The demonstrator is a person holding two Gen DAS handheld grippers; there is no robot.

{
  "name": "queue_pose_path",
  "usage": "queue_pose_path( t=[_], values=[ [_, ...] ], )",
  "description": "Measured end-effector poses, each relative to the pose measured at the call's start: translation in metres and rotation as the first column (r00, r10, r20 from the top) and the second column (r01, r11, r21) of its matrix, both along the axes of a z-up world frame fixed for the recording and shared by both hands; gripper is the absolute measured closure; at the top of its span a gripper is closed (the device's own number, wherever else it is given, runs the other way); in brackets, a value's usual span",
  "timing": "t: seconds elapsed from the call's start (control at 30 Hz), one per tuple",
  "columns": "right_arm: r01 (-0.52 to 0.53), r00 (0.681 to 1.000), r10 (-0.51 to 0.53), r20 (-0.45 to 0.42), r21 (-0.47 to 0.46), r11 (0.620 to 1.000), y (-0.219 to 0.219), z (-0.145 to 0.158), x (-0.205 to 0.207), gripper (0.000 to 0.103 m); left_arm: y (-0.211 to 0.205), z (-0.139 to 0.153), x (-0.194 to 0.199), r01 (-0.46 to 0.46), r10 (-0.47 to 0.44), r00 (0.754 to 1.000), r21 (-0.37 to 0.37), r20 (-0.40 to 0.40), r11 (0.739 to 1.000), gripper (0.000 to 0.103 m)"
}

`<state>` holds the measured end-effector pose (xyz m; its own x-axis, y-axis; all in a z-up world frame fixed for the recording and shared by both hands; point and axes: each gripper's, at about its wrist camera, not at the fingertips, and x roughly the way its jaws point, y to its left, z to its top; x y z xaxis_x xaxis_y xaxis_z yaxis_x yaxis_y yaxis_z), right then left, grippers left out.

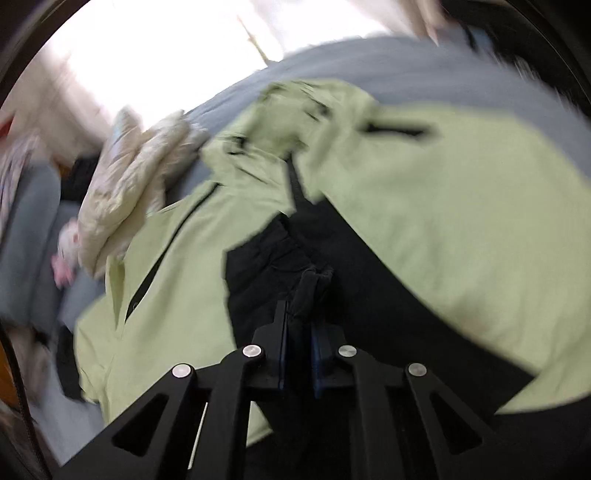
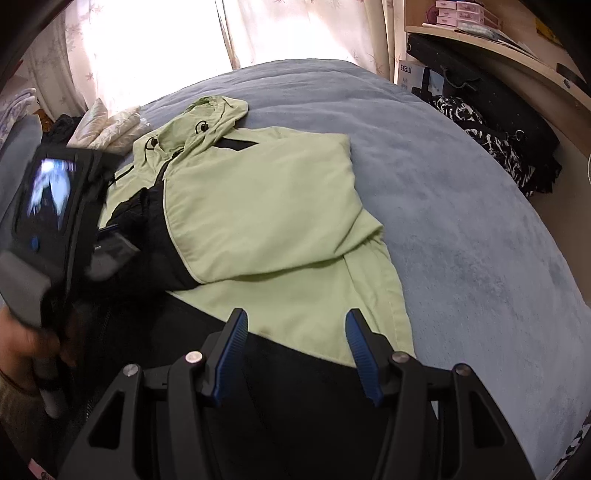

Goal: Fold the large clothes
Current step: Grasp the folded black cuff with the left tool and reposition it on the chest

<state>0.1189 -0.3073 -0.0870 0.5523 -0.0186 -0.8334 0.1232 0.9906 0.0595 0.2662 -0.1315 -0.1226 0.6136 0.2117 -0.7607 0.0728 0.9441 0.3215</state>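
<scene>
A light green hooded jacket (image 2: 266,221) with black lower panels lies on a grey-blue bed (image 2: 461,221), its right sleeve folded across the front. My left gripper (image 1: 301,314) is shut on a black cuff (image 1: 310,284) of the jacket, over the jacket's green body (image 1: 443,221); the left wrist view is blurred. The left gripper's body (image 2: 55,221) shows at the left of the right wrist view, held by a hand. My right gripper (image 2: 295,321) is open and empty above the jacket's black hem (image 2: 295,369).
A cream quilted bundle (image 1: 122,195) lies beside the hood (image 2: 210,114) at the bed's far left. Curtains (image 2: 295,29) hang behind the bed. A wooden shelf (image 2: 498,48) and black-and-white clothes (image 2: 491,140) stand to the right.
</scene>
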Motion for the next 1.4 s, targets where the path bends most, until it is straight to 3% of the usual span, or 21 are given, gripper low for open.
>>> queue_pose_path(
  t=[0.07,0.17,0.23,0.3,0.43,0.47,0.53,0.6,0.7,0.83,0.93,1.0,1.07,1.1,1.13,1.27,1.33,1.37,1.4],
  values=[
    [-0.002,1.000,0.002,-0.003,0.002,1.000,0.000,-0.001,-0.001,0.048,0.024,0.017,-0.002,-0.085,0.089,0.994,-0.073,0.064,0.994,0.095],
    [-0.006,1.000,0.006,-0.001,0.009,1.000,0.000,-0.002,-0.001,0.048,0.082,0.030,-0.011,-0.237,0.265,0.959,-0.233,0.101,0.943,0.088],
    [-0.009,1.000,0.009,-0.001,0.010,1.000,0.001,-0.003,-0.001,0.048,0.114,0.025,-0.018,-0.320,0.352,0.933,-0.289,0.067,0.902,0.067],
    [-0.011,1.000,0.011,-0.003,0.015,1.000,0.001,-0.005,-0.001,0.048,0.148,0.013,-0.026,-0.379,0.401,0.916,-0.329,-0.002,0.865,0.058],
    [-0.022,1.000,0.022,-0.003,0.025,0.999,0.002,-0.005,-0.001,0.048,0.199,-0.013,-0.039,-0.408,0.375,0.912,-0.467,-0.167,0.785,0.052],
    [-0.026,1.000,0.026,-0.001,0.028,0.999,0.002,-0.004,-0.001,0.048,0.211,-0.018,-0.042,-0.410,0.360,0.911,-0.527,-0.200,0.744,0.052],
    [-0.037,0.999,0.037,0.004,0.029,0.999,0.002,-0.001,0.002,0.048,0.225,-0.021,-0.039,-0.402,0.331,0.915,-0.593,-0.230,0.698,0.044],
    [-0.048,0.999,0.048,0.012,0.035,0.998,0.000,0.006,0.006,0.048,0.229,-0.019,-0.033,-0.383,0.302,0.923,-0.621,-0.237,0.684,0.034],
    [-0.059,0.998,0.057,0.037,0.051,0.997,-0.009,0.022,0.022,0.048,0.218,-0.015,-0.017,-0.325,0.252,0.946,-0.604,-0.204,0.728,0.031],
    [-0.023,0.997,0.017,0.077,0.079,0.997,-0.035,0.040,0.061,0.048,0.190,-0.026,0.018,-0.252,0.131,0.960,-0.568,-0.246,0.783,0.031],
    [0.028,0.998,-0.038,0.052,0.189,0.982,-0.070,0.036,0.106,0.048,0.175,-0.029,0.035,-0.202,0.082,0.967,-0.529,-0.241,0.824,0.031],
    [0.077,0.997,-0.082,0.007,0.255,0.964,-0.094,0.024,0.139,0.048,0.167,-0.030,0.042,-0.173,0.053,0.970,-0.519,-0.239,0.837,0.031],
    [0.113,0.994,-0.109,-0.029,0.288,0.951,-0.111,0.010,0.169,0.048,0.160,-0.029,0.048,-0.156,0.048,0.974,-0.497,-0.222,0.853,0.041],
    [0.122,0.992,-0.115,-0.043,0.306,0.944,-0.116,0.003,0.178,0.048,0.155,-0.028,0.051,-0.141,0.044,0.977,-0.476,-0.210,0.868,0.059],
    [0.130,0.991,-0.117,-0.061,0.329,0.935,-0.120,-0.004,0.188,0.048,0.152,-0.027,0.054,-0.129,0.033,0.978,-0.468,-0.208,0.874,0.070],
    [0.149,0.985,-0.104,-0.139,0.377,0.914,-0.118,-0.036,0.218,0.048,0.149,-0.021,0.068,-0.132,0.045,0.980,-0.467,-0.193,0.874,0.074],
    [0.150,0.981,-0.097,-0.170,0.338,0.929,-0.111,-0.048,0.225,0.079,0.149,-0.013,0.074,-0.128,0.060,0.985,-0.457,-0.160,0.880,0.076],
    [0.118,0.986,-0.075,-0.148,0.303,0.946,-0.105,-0.046,0.226,0.100,0.149,-0.008,0.075,-0.122,0.065,0.988,-0.458,-0.139,0.881,0.076],
    [0.105,0.990,-0.074,-0.121,0.280,0.954,-0.102,-0.040,0.226,0.100,0.149,-0.003,0.077,-0.112,0.067,0.991,-0.463,-0.112,0.879,0.076]
  ],
)
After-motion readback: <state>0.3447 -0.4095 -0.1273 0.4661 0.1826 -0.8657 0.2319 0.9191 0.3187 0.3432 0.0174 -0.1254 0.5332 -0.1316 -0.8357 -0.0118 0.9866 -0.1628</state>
